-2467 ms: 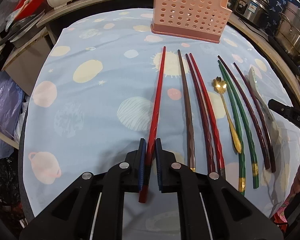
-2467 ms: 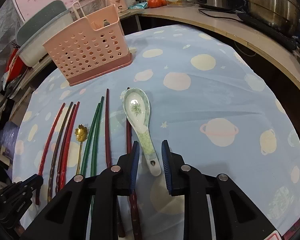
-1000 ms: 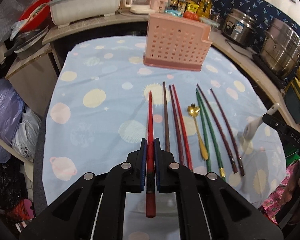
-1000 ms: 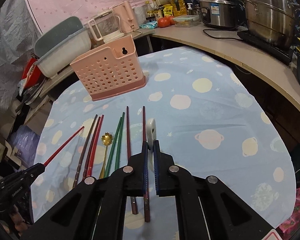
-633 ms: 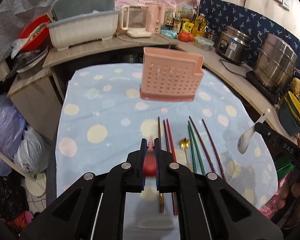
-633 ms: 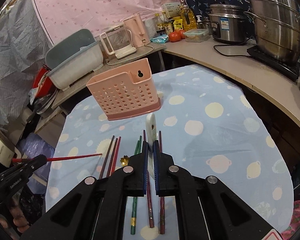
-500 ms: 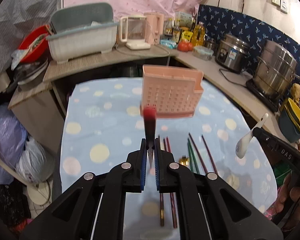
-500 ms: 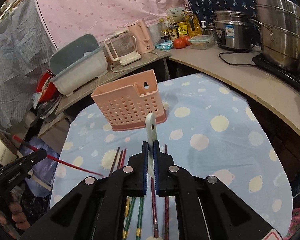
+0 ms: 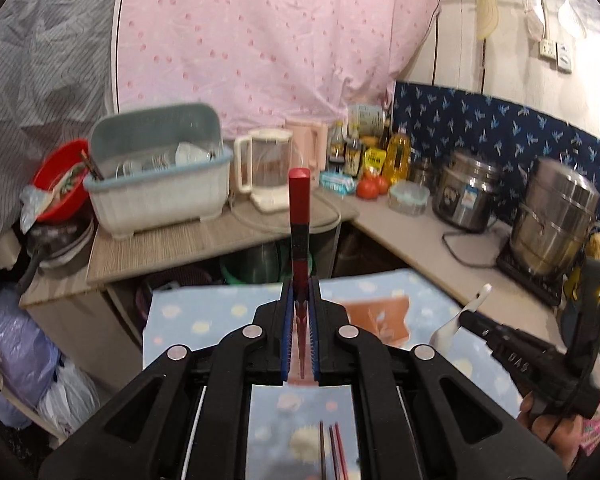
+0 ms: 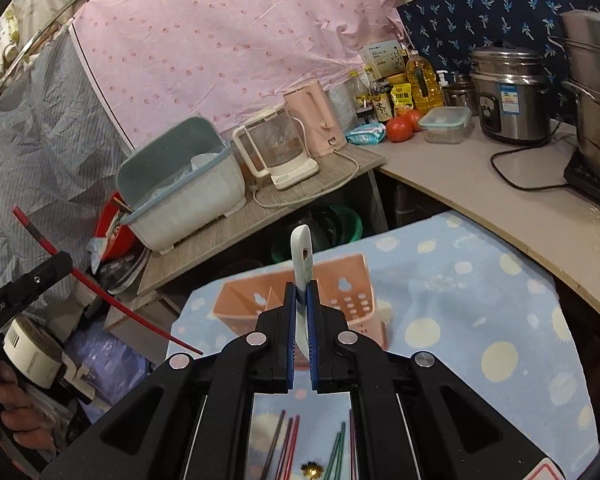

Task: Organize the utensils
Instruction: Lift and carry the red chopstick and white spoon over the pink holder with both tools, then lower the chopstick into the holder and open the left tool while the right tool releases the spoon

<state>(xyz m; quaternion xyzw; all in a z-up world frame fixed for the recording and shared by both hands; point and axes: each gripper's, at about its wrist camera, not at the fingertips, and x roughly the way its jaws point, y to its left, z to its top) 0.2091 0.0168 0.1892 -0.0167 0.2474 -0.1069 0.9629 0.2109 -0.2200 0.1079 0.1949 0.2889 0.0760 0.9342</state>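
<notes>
A: Even indoor light, fairly bright, soft shadows only. Steel pots (image 9: 552, 224) carry pale sheen.

B: Source?

A: Can't tell. Strong fisheye: counter edge (image 10: 500, 216) bows, corners black out in both views.

B: Sharpness?

A: Left view smeared throughout; pink basket (image 9: 376, 320) and blue tablecloth (image 9: 204, 320) blurred. Right view crisper, basket soft.

table (image 10: 452, 320): blue spotted cloth | on it: pink holder (image 10: 352, 300), upright | chopsticks (image 10: 288, 448), gold spoon (image 10: 314, 470) lying near edge
</notes>
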